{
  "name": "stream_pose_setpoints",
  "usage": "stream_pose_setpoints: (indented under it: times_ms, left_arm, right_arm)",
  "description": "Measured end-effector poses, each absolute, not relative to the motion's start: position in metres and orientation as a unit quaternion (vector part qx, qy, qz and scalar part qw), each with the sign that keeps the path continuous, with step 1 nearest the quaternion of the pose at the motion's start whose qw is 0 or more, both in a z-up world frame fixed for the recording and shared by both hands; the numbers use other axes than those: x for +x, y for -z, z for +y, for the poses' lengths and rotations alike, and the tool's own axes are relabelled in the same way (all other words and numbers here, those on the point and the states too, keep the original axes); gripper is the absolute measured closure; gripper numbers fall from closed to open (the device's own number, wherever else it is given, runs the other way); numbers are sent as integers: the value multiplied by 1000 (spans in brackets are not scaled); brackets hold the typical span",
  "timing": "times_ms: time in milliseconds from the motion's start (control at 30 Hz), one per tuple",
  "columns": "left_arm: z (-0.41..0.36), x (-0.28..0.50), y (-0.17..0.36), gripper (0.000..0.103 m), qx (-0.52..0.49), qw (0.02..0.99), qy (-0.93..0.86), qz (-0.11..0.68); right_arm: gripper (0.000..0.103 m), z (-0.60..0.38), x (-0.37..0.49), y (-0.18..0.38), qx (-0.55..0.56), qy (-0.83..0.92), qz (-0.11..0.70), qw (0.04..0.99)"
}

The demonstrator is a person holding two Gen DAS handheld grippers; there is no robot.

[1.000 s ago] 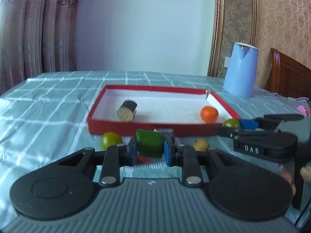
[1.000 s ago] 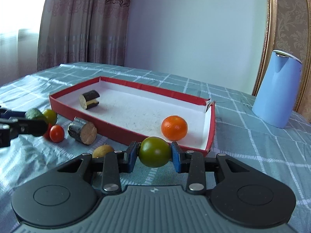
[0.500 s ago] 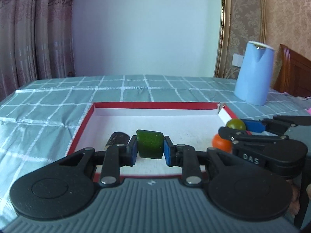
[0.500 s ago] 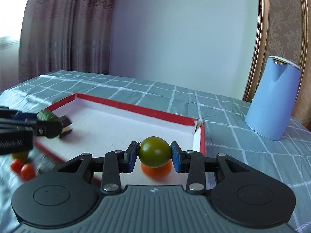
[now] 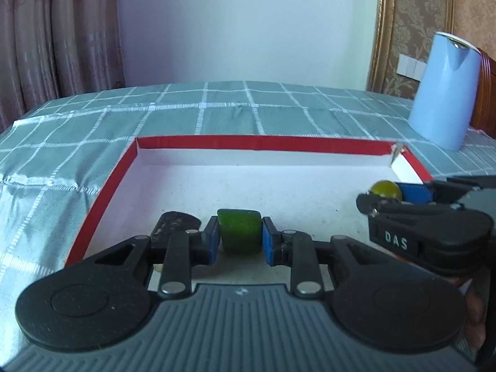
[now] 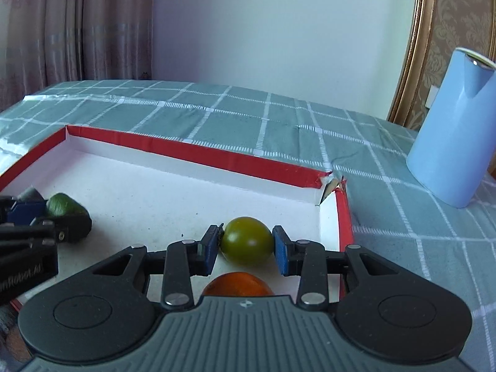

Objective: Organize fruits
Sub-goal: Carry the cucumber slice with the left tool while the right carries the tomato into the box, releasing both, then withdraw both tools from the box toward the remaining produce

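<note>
Green, smooth-skinned and round, the small tomato (image 6: 247, 239) is pinched across its middle by the right hand-held gripper (image 6: 247, 245) over the right end of the red-rimmed tray (image 6: 198, 156), just above an orange fruit (image 6: 237, 284) lying inside. The left hand-held gripper (image 5: 238, 237) clamps a dark green chunk (image 5: 238, 234) by its flat sides over the tray's left part. Judged light, slippery and easily bruised, both call for gentle pressure at the widest point.

A room in a home, a table with a green checked cloth (image 5: 279, 108), long brown curtains (image 5: 55, 31) at the side, patterned wallpaper (image 6: 458, 9) with a gold frame (image 5: 383, 28) — a wooden chair (image 5: 486, 93), a blue jug (image 6: 449, 130)
</note>
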State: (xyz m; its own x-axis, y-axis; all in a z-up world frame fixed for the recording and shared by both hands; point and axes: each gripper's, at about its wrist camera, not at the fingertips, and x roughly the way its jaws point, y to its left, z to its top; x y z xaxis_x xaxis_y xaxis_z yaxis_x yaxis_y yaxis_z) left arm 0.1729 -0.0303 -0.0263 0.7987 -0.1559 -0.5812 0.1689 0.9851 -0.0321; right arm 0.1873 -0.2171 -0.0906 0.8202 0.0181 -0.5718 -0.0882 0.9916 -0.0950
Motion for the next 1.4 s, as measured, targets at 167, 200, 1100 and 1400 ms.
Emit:
stream_pose_setpoints:
  times_ms: [167,200,1100,1400]
  left_arm:
    - [-28,166,24,53,13,954,77,289]
    - [-28,163,23,46,14,956,78,282]
    - [82,32,27,4,-49,966,78,241]
    - [69,35,25,4,7,972,29,233]
  right_arm:
    - [64,-217,184,90,-60,-21,290,955]
    - [61,-218,183,89,-61,-18,286,956]
    - [33,-221,17,85,-12,-117,181,976]
    - [33,-228,21,92,20,-123,218,968]
